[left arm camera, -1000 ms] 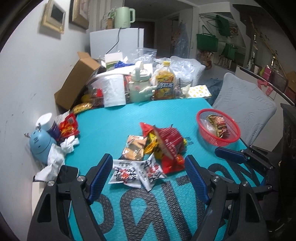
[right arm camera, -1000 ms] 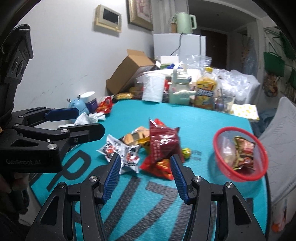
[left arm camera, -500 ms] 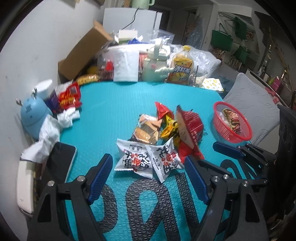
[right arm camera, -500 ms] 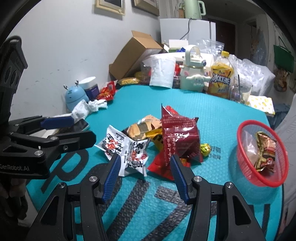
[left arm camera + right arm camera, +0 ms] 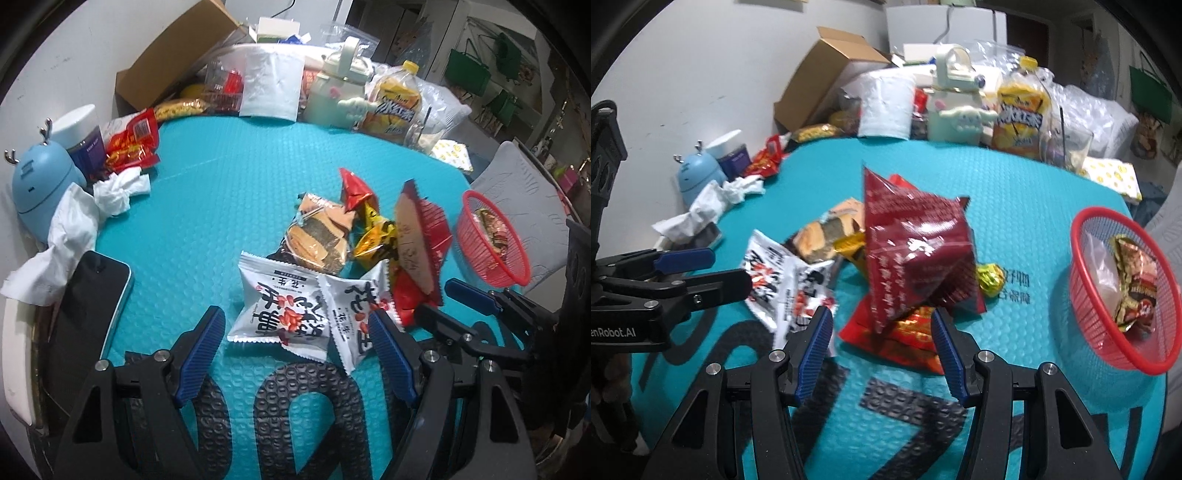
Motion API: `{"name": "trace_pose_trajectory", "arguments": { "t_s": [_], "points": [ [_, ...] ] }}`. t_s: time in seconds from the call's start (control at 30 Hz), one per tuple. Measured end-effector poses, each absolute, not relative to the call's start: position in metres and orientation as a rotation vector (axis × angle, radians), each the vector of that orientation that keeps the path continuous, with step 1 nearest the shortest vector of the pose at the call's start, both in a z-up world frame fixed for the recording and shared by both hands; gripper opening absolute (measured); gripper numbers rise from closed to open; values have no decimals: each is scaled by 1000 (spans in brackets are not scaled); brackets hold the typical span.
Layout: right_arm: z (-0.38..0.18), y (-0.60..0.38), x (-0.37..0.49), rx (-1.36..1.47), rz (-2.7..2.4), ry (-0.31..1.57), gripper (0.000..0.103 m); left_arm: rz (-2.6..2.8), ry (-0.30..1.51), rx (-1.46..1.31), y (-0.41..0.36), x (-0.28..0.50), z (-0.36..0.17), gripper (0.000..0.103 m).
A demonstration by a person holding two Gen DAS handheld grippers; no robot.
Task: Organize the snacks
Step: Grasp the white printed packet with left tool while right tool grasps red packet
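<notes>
Teal dimpled mat (image 5: 229, 192); red mesh basket (image 5: 1082, 306); seemingly dark-red packet (image 5: 916, 258).

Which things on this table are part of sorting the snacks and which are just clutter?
For the job: white peanut packets, dark red bag, cracker pack, red basket, both open grippers.
Just lying about: phone, crumpled tissues, blue gadget, cardboard box, juice bottle.

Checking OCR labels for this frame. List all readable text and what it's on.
"enRobot.AI", cut off at the frame edge: body of the left gripper.
"花生": white peanut packets; their larger characters are upside down and I can't read them reliably.
Blue lettering on the yellow drink bottle: blurred.
Dark characters printed on the teal table mat: too small.
Dark red snack bag print: motion-blurred.
Purple jar label: too small.
</notes>
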State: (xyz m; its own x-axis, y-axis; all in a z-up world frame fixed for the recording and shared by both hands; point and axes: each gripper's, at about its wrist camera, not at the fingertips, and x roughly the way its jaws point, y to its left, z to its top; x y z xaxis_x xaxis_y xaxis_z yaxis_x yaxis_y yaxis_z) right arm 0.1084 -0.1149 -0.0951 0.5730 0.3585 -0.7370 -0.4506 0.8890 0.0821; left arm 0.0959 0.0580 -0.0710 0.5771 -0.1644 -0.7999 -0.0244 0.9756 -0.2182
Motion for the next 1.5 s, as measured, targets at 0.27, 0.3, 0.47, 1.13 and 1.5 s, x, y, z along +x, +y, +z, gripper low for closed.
{"name": "trace_pose_trajectory", "arguments": {
  "t_s": [0.27,0.3,0.47,1.13,1.5],
  "points": [
    [-114,-124,129,-64,443,912,72,-38,1010,-226,68,109,-93,79],
    [-115,-124,130,-57,447,920,74,-32,1020,-227,68,111,-96,79],
    [-121,-118,136,-53,463,939,76,-56,1044,-247,71,119,-104,79],
    [-123,-114,133,-136,453,903,54,-134,1022,-153,63,123,-107,74],
    [-123,-116,130,-134,459,906,53,-120,1028,-61,63,123,-108,74]
  ]
}}
